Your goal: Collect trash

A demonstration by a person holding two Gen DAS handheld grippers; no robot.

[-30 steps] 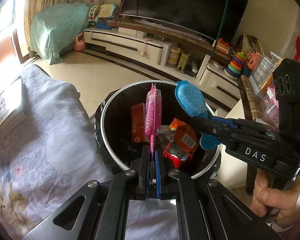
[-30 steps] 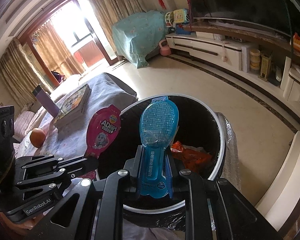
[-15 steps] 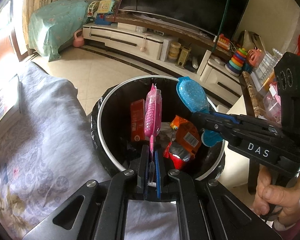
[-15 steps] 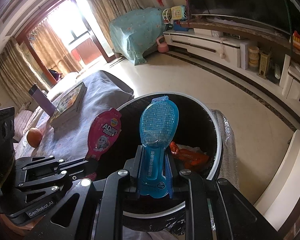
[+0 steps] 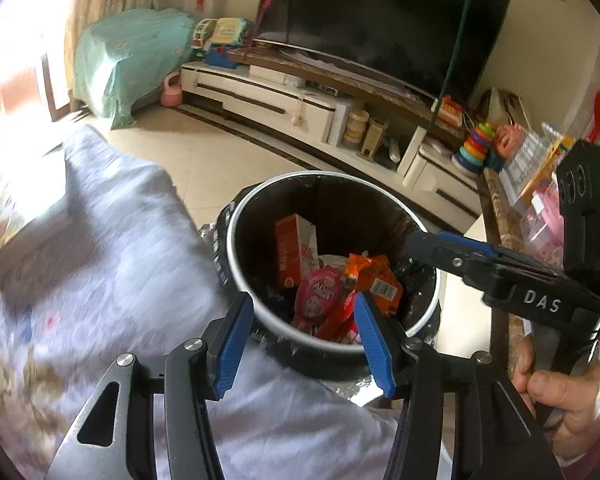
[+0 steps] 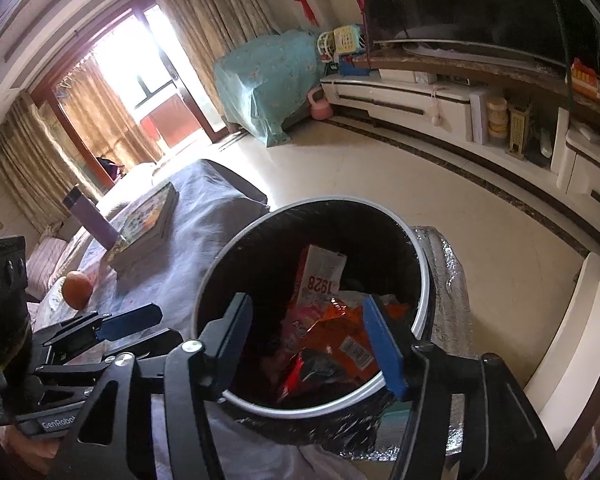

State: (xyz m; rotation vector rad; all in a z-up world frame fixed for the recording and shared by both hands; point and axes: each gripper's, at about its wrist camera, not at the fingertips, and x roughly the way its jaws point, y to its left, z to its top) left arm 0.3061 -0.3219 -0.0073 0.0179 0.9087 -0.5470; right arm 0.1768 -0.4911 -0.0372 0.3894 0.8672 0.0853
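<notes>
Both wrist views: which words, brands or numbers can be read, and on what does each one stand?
"DAS": right gripper body.
"GenRobot", cut off: left gripper body.
"1928", upside down: white packet in trash bin.
"AD…": pink wrapper, rest too blurred.
Barcode digits on orange wrapper: too small.

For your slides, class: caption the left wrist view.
Open left gripper over the trash bin, pink wrapper lying inside.

Tablecloth (image 5: 100, 260) pattern motion-blurred.

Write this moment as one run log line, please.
left tool: open, empty | right tool: open, empty | both over trash bin | pink wrapper lies in bin | orange packet in bin
</notes>
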